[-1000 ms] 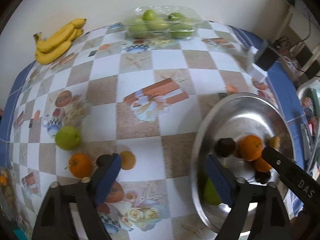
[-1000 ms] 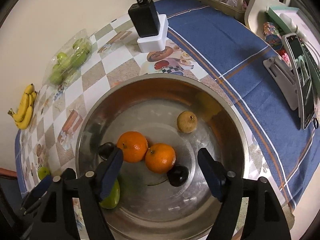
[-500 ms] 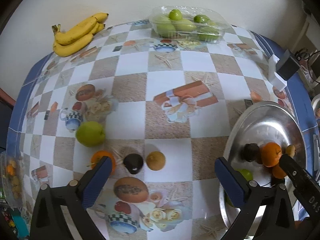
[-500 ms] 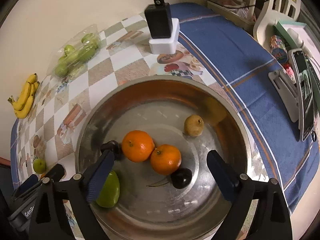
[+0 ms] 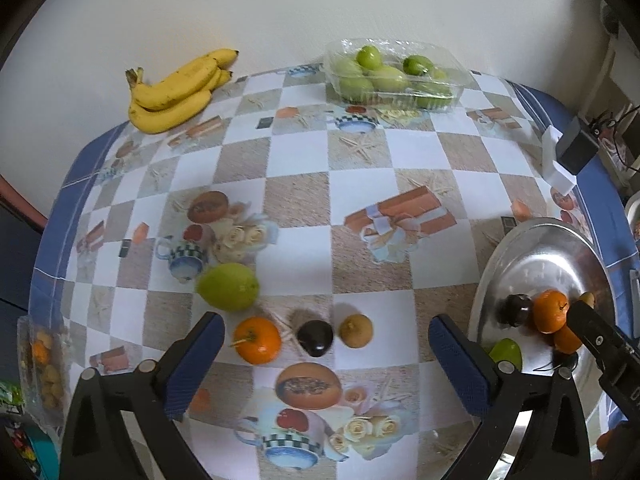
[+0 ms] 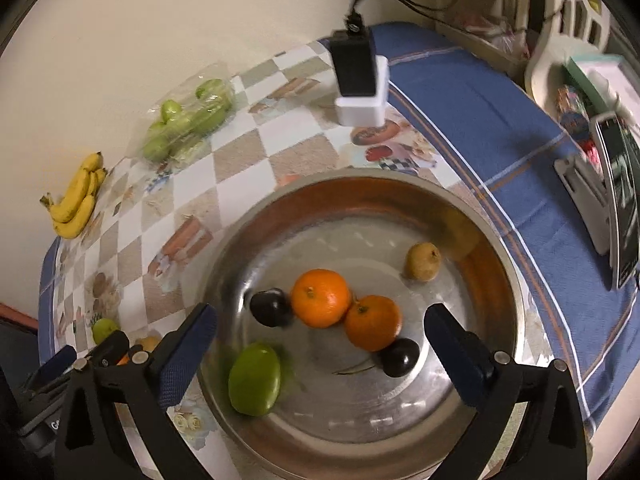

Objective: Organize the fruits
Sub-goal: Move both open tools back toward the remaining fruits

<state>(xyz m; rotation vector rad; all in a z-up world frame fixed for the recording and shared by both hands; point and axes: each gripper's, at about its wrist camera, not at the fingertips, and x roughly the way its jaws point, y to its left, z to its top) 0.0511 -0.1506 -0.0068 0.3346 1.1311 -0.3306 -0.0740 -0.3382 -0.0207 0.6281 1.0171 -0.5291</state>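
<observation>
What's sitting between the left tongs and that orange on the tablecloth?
Nothing visible. The left tongs hang open above the orange. The dark plum sits beside the orange on its right, apart from it, not in the path.

The left gripper [image 5: 326, 354] is showing black angular finger arms with silver screws; its pads [image 5: 194, 364] are wearing textured blue rubber; the right gripper [image 6: 320, 346] is looking identical, its black body carrying white lettering.

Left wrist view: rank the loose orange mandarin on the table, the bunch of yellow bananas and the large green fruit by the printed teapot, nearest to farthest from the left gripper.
1. Orange mandarin, between the gripper's fingers.
2. Large green fruit, just beyond, left.
3. Bunch of yellow bananas, far left by the wall.
</observation>
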